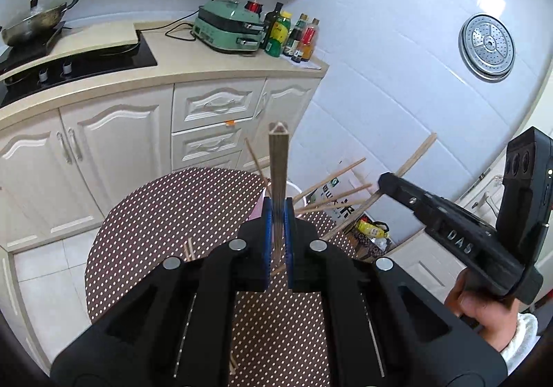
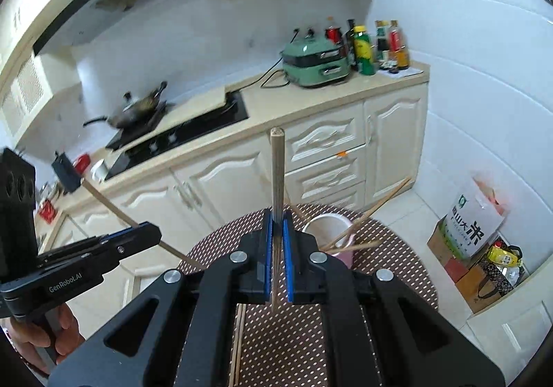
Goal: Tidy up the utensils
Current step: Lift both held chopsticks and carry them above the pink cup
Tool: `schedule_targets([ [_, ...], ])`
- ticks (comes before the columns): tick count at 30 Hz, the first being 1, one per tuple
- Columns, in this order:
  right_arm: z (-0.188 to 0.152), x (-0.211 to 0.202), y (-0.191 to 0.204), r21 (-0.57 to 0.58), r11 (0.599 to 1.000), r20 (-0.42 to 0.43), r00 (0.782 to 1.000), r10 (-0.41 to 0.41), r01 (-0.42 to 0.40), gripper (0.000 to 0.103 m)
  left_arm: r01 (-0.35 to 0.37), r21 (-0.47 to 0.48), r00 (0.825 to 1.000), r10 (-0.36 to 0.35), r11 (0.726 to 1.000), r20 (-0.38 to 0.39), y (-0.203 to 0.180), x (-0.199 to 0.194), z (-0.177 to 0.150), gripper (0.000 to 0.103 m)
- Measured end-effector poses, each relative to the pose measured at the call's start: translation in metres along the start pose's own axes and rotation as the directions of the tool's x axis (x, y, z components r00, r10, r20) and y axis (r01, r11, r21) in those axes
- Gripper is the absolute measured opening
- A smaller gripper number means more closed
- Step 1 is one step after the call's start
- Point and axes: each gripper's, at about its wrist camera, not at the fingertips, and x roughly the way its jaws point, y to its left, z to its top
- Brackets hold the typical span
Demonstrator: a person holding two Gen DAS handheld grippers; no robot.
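My left gripper [image 1: 277, 210] is shut on a wooden chopstick [image 1: 278, 162] that stands up between its blue pads, above the round dotted table [image 1: 172, 214]. My right gripper [image 2: 276, 224] is shut on another chopstick [image 2: 277, 172], also upright. Each gripper shows in the other's view: the right one [image 1: 390, 181] at the right, the left one [image 2: 152, 231] at the left, with its chopstick [image 2: 110, 203] slanting through it. A pink-and-white cup [image 2: 328, 231] on the table holds several chopsticks [image 2: 376, 207] that lean outward. Loose chopsticks [image 2: 238, 342] lie on the table under my right gripper.
Cream cabinets [image 1: 114, 145] and a counter with a black hob [image 1: 76, 65], a wok [image 1: 34, 20], a green appliance [image 1: 228, 27] and bottles [image 1: 293, 34] stand behind the table. A rice bag [image 2: 473, 224] and boxes sit on the floor at the right. A hand [image 1: 480, 307] grips the right tool.
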Motion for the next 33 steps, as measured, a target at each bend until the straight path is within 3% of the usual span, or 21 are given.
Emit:
schedule_targets([
  [14,0.036,-0.007,-0.033,0.003,0.998,0.107,0.993,-0.055,0.055,0.005,-0.042,0.013,0.998,0.041,0.999,0.056,-0.007,0.020,0.038,0.006],
  [23,0.047,0.013,-0.040,-0.011,0.998,0.109,0.992,-0.067,0.068,0.005,-0.074,-0.015,0.995,0.074,0.997,0.066,0.002,0.042,0.057,0.006],
  [33,0.050,0.038,-0.053,-0.014,0.997,0.061,0.995,-0.079,0.080,0.005,-0.046,-0.028,0.998,0.047,0.999,0.032,0.006,0.076,0.065,0.006],
])
